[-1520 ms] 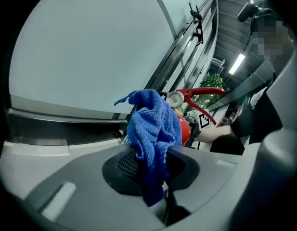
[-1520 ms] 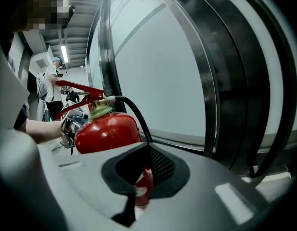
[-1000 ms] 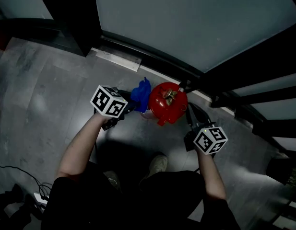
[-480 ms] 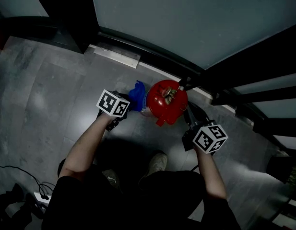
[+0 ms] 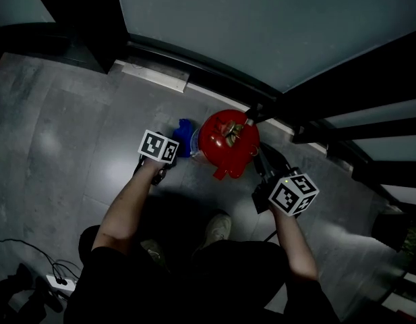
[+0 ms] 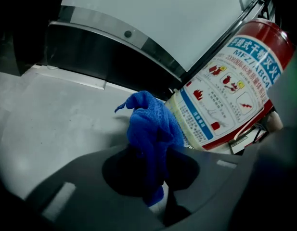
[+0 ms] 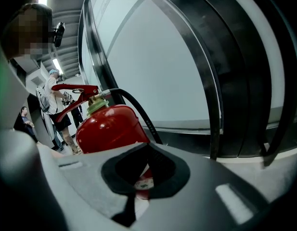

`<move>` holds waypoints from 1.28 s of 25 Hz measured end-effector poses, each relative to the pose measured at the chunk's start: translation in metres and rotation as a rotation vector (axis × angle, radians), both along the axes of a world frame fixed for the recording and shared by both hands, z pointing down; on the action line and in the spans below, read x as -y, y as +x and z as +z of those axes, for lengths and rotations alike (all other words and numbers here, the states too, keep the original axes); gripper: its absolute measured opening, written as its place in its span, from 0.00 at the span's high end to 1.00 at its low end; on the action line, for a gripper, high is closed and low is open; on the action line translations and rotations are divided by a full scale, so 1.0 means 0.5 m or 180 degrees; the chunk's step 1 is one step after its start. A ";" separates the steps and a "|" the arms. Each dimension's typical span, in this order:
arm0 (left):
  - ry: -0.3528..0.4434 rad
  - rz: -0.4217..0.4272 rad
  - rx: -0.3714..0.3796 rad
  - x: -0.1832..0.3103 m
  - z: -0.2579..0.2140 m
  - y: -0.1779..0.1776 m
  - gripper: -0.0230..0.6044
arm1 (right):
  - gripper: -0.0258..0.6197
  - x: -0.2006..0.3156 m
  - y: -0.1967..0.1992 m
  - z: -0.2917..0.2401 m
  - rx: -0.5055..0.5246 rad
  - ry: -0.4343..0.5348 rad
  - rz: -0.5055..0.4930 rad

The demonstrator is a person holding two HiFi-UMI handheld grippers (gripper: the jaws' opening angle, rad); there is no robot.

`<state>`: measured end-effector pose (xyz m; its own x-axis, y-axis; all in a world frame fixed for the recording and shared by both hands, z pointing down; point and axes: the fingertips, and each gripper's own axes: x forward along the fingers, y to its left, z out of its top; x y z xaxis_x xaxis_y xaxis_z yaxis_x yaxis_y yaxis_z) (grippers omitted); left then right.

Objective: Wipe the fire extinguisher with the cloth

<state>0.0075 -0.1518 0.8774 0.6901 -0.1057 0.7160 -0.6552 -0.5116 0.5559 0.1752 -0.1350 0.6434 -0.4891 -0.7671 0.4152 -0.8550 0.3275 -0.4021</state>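
— What has shifted?
— The cloth (image 6: 150, 129) has sunk lower against the fire extinguisher (image 5: 226, 140); the left gripper (image 6: 155, 184) pinches it tight.
— And the right gripper (image 7: 138, 177)?
— Jaws together, just right of the cylinder; that stands on the floor (image 5: 73, 133).

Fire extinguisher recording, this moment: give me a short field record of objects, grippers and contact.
extinguisher: red fire extinguisher, upright on grey floor by a glass wall
cloth: blue cloth, at the extinguisher's labelled side, apparently touching
left gripper: jaws shut on the cloth
right gripper: jaws together, holding nothing, beside the extinguisher near its black hose
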 end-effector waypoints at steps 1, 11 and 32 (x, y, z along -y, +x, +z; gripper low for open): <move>-0.0011 -0.0041 0.0028 -0.004 0.013 -0.001 0.86 | 0.96 0.000 -0.001 0.002 -0.0010 -0.0009 -0.0009; 0.0196 0.0145 0.0249 0.013 0.005 -0.112 0.86 | 0.96 0.000 -0.007 0.003 -0.0037 -0.0021 -0.0002; 0.2914 0.2434 0.0496 0.090 -0.615 0.068 0.86 | 0.96 0.018 0.098 -0.119 -0.0448 0.0250 0.0087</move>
<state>0.0416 -0.1970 0.5697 0.7086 -0.2196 0.6705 -0.0378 -0.9608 -0.2748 0.2244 -0.1438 0.5840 -0.4088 -0.8121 0.4164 -0.9101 0.3291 -0.2518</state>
